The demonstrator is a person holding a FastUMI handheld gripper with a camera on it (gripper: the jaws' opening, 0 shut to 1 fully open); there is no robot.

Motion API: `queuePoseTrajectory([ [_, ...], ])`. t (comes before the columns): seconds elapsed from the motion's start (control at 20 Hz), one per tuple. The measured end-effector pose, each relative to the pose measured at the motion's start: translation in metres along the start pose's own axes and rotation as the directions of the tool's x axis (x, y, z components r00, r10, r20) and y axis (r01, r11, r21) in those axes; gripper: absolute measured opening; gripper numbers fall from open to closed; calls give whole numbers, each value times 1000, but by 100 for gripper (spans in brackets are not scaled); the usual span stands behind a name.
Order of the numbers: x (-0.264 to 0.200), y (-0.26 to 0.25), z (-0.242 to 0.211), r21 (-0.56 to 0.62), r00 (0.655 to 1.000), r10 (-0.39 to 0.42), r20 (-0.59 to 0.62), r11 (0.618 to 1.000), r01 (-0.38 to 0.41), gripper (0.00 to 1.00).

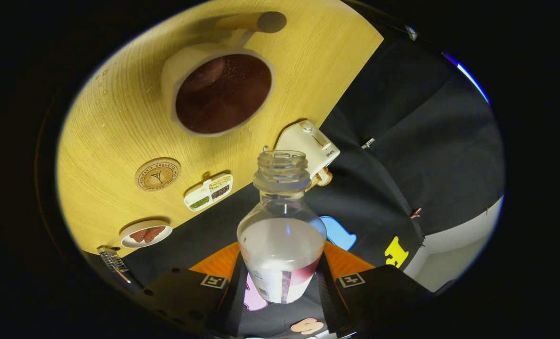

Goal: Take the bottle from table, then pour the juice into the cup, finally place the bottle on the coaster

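Between the 2 fingers of the tool (pixel 280 282), the bottle (pixel 282 226) sits clamped at its labelled lower body, uncapped, with pale juice pooled in its lower half. Its long axis runs straight ahead along the fingers, mouth pointing away toward the cup (pixel 221 92), which holds dark liquid on the table (pixel 115 136). The view is tilted, so juice may slosh out short of the cup if the tilt deepens too early. The coaster (pixel 158 173) lies beside the cup, near a small divided tray (pixel 209 191); a hurried set-down could miss it or tip the bottle.
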State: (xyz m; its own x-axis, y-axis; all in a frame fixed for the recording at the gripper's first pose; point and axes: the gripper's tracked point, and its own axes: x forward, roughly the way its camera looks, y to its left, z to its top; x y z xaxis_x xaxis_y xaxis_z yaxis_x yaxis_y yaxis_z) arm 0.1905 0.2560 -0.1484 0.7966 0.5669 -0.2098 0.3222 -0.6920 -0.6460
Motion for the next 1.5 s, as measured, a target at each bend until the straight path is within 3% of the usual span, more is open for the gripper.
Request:
queuePoseTrajectory([
  [0.25, -1, -1, 1, 36, 999, -33, 26, 999, 32, 70],
  [0.6, -2, 9, -17, 208, 996, -85, 26, 975, 77, 70],
  [0.75, -13, 8, -34, 371, 994, -108, -4, 923, 102, 70],
  [0.95, -29, 9, -77, 582, 989, -118, -92, 799, 149, 70],
  [1.05, -33, 8, -103, 685, 983, -118, -139, 705, 182, 70],
  [1.15, -37, 17, -125, 810, 982, -79, -170, 557, 184, 70],
  [1.3, -35, 38, -150, 937, 982, 1, -189, 299, 181, 70],
  [1.5, -28, 66, -159, 982, 982, 89, -166, -71, 172, 70],
])
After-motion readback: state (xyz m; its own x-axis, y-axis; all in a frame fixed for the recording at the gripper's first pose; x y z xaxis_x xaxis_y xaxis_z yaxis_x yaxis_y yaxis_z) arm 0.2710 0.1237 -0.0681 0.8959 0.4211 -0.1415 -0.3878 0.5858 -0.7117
